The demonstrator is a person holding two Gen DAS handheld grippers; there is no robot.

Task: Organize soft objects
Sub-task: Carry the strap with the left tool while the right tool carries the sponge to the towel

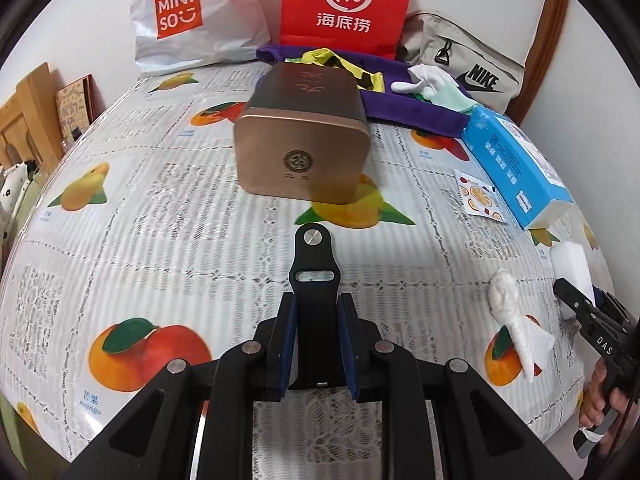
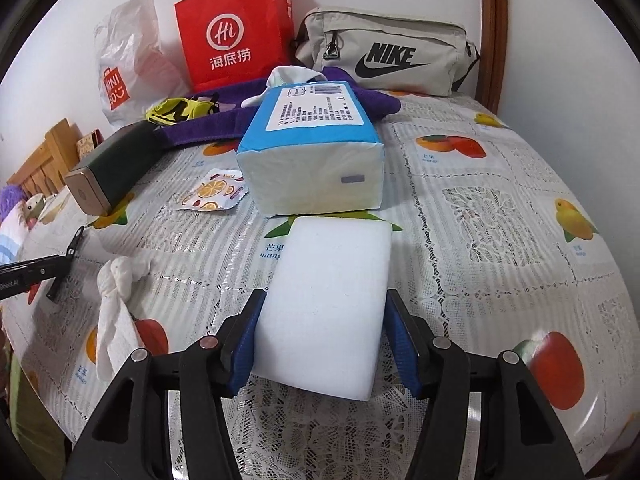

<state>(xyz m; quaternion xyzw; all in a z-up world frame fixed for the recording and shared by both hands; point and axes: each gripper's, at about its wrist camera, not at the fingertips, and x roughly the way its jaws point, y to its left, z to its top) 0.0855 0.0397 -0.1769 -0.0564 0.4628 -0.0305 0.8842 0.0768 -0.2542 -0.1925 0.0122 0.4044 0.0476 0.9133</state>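
Left gripper (image 1: 316, 340): clamped on black watch strap (image 1: 314, 276), lower centre.
Right gripper (image 2: 322, 340): clamped on white sponge block (image 2: 328, 300), lower centre.
Advice: keep squeeze light; avoid tissue pack (image 2: 312, 156) above.

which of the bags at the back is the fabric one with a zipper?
The beige Nike bag, lying against the wall at the right. The red paper bag has string handles, and the white Miniso bag is crinkled plastic.

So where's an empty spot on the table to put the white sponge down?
The tablecloth right of the sponge and tissue pack is bare. Another open patch lies left of the metal tin. The back, around the purple towel and bags, is crowded.
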